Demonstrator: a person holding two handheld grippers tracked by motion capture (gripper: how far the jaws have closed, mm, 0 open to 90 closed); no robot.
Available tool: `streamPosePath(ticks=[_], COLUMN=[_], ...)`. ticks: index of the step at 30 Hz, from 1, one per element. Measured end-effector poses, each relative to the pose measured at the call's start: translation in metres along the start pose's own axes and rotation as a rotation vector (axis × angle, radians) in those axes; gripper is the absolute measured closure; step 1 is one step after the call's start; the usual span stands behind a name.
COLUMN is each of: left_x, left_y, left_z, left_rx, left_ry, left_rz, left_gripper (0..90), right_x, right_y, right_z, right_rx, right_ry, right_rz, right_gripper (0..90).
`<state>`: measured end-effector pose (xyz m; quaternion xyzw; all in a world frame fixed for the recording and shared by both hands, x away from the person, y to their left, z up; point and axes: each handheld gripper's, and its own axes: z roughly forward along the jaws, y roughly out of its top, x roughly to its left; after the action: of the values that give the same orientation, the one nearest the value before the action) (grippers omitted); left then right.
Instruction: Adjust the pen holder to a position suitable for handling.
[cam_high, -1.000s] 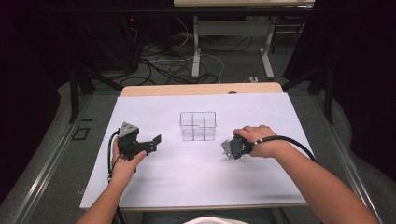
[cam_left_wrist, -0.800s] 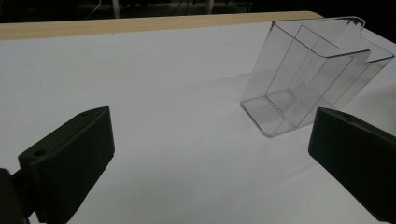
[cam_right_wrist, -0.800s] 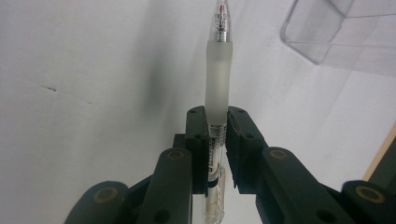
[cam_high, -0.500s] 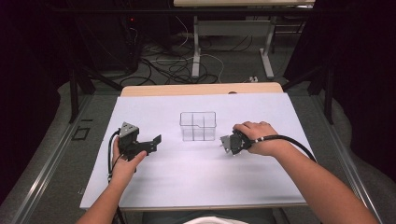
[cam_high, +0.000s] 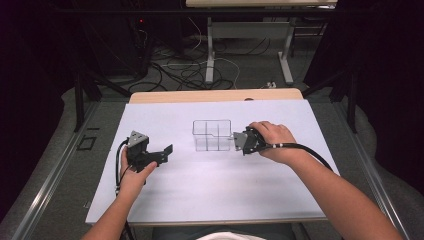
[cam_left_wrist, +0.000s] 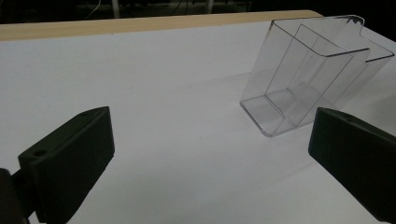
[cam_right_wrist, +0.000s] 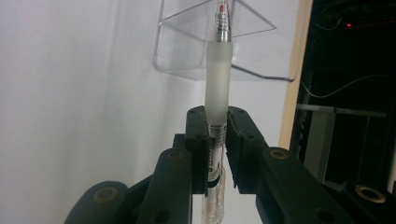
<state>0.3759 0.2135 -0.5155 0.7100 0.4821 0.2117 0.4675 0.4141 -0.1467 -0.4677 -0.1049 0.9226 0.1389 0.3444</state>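
The right gripper (cam_right_wrist: 216, 140) is clamped on a pen (cam_right_wrist: 217, 84) with a frosted grip sleeve and a clear barrel; the pads pinch the barrel just behind the sleeve, so the pen's long axis runs straight out along the gripper, tip leading. Directly ahead of that tip, and close to it, stands the clear divided organizer (cam_high: 212, 135) on the white worktop (cam_high: 210, 195). In the right gripper view the tip overlaps the organizer's near rim, though whether it is already over an opening or only in front of the wall cannot be told. In the high view the right gripper (cam_high: 242, 142) sits just beside the organizer's side, far nearer to it than the left gripper (cam_high: 161, 152), which rests well apart on the other side with its jaws spread wide and nothing between them. The next move, as I judge it, depends on tipping the pen's axis toward upright above a compartment. There is printing on the clear barrel, too blurred to read.
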Motion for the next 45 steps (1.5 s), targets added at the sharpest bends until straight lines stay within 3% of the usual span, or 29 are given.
streamPosePath(ticks=[2,3,6,7,10,14,15,20,21,24,33,45], left_x=[0.0,0.0,0.0,0.0,0.0,0.0,0.0,0.0,0.0,0.0,0.0,0.002], left_y=[0.0,0.0,0.0,0.0,0.0,0.0,0.0,0.0,0.0,0.0,0.0,0.0], left_z=[0.0,0.0,0.0,0.0,0.0,0.001,0.0,0.0,0.0,0.0,0.0,-0.001], left_rx=[0.001,0.002,-0.001,0.0,0.001,0.001,0.003,0.003,0.002,-0.007,-0.008,-0.009], left_ry=[-0.001,-0.001,-0.001,-0.001,-0.001,-0.002,-0.002,-0.003,-0.002,-0.004,-0.007,-0.005], left_rz=[0.0,-0.001,-0.001,-0.001,-0.001,-0.002,0.0,0.002,0.002,-0.004,-0.003,0.0], left_gripper=[0.3,0.3,0.3,0.3,0.3,0.3,0.3,0.3,0.3,0.3,0.3,0.3], right_x=[-0.002,-0.003,-0.006,-0.006,-0.011,-0.019,-0.02,-0.032,-0.035,-0.039,-0.054,-0.061], right_y=[0.001,0.002,0.005,0.006,0.01,0.018,0.021,0.032,0.037,0.042,0.064,0.08], right_z=[-0.001,-0.002,-0.004,-0.004,-0.006,-0.008,-0.01,-0.012,-0.013,-0.013,-0.016,-0.012], right_rx=[-0.013,-0.026,-0.018,-0.025,-0.062,-0.1,-0.095,-0.152,-0.164,-0.193,-0.325,-0.457], right_ry=[-0.008,-0.031,-0.059,-0.061,-0.082,-0.113,-0.116,-0.136,-0.143,-0.147,-0.139,-0.103], right_rz=[0.01,0.059,0.065,0.09,0.149,0.182,0.215,0.257,0.292,0.313,0.462,0.634], right_gripper=[79.6,79.6,79.6,79.6,79.6,79.6,79.6,79.6,79.5,79.6,79.6,79.6])
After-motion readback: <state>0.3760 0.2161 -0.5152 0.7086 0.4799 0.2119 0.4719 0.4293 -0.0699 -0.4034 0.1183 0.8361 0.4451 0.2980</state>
